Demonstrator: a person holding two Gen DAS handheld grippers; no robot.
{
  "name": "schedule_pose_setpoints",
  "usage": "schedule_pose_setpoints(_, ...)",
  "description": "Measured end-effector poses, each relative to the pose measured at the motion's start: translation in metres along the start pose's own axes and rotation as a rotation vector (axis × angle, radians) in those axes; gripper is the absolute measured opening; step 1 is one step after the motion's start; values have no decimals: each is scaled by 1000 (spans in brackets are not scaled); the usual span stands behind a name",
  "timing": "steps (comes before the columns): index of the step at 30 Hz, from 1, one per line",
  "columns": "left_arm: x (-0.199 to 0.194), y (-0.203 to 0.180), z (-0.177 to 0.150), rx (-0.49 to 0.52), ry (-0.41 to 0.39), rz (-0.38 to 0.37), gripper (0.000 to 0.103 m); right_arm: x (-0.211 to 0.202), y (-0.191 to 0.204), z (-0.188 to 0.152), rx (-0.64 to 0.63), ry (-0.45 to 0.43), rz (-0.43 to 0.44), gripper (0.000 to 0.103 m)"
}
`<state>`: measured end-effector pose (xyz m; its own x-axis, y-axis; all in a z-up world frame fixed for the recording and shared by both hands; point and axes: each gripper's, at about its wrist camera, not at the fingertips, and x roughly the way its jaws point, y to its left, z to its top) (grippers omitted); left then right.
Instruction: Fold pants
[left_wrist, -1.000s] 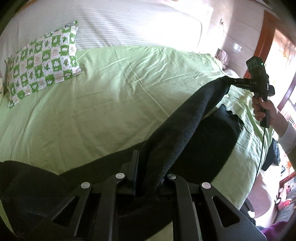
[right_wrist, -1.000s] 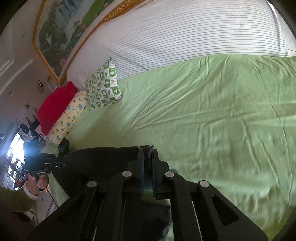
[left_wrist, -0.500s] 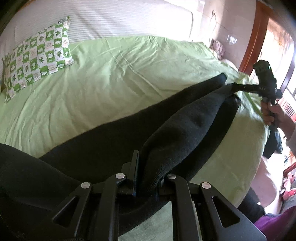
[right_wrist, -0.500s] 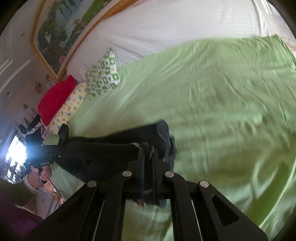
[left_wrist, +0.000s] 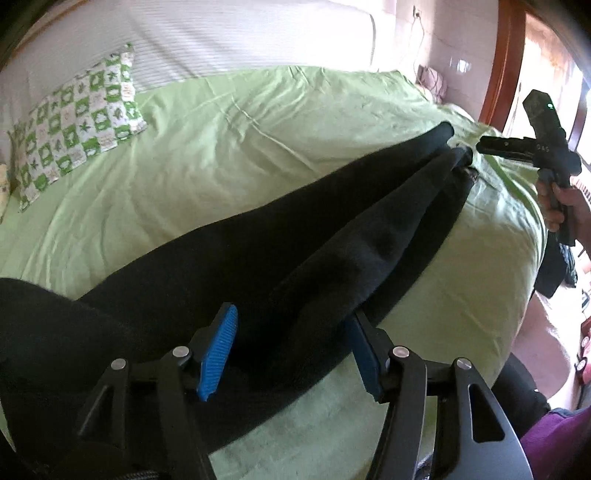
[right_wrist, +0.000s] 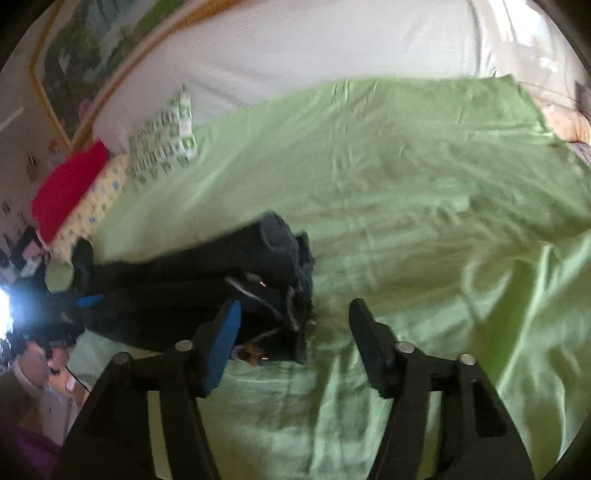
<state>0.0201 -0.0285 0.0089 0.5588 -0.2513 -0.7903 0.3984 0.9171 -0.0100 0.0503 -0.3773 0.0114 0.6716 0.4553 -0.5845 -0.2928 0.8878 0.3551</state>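
The black pants (left_wrist: 295, 236) were held up off the green sheet (left_wrist: 221, 155) a moment ago, pinched tight at both ends. Now they are laid down long and flat on it. The left gripper (left_wrist: 291, 350) is being opened, with the cloth loose between its jaws. The right gripper (right_wrist: 295, 339) is being opened too, and the waist end has been let go.

Right gripper opening over the black pants on the bed

The right gripper (right_wrist: 295, 332) has its jaws opening, fingers (right_wrist: 225, 343) apart, with the waist end of the black pants (right_wrist: 229, 280) lying between them on the green sheet (right_wrist: 406, 192). The view is blurred. A red pillow (right_wrist: 70, 188) and a green checked pillow (right_wrist: 162, 144) lie far left.
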Motion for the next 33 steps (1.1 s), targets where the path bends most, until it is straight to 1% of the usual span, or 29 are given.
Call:
schedule_pose_setpoints(2, -9, 6, -3, -35, -13, 0, 61, -12, 7, 3, 6, -42, 13, 63)
schedule_pose_setpoints(4, -19, 17, -6, -81, -29, 1, 61, -17, 18, 7, 11, -65, 42, 63)
schedule_pose_setpoints(6, -30, 28, -9, -126, -51, 21, 61, -14, 33, 11, 9, -65, 75, 63)
schedule_pose_setpoints(8, -38, 39, -12, -157, -66, 41, 62, -7, 51, 13, 3, -63, 128, 63)
schedule_pose_setpoints(13, -57, 77, -23, -253, -92, 88, 62, 24, 95, 13, -10, -16, 243, 63)
schedule_pose_setpoints(16, -69, 102, -30, -308, -106, 113, 62, 45, 121, 12, -22, 16, 291, 63)
schedule_pose_setpoints(20, -89, 135, -39, -374, -144, 132, 62, 70, 156, 12, -43, 54, 349, 63)
schedule_pose_setpoints(24, -105, 160, -46, -406, -167, 176, 65, 94, 185, 9, -56, 100, 404, 63)
schedule_pose_setpoints(29, -117, 189, -49, -420, -169, 226, 65, 116, 215, 6, -77, 143, 453, 63)
schedule_pose_setpoints(33, -123, 210, -48, -415, -164, 254, 68, 134, 237, 4, -89, 183, 476, 63)
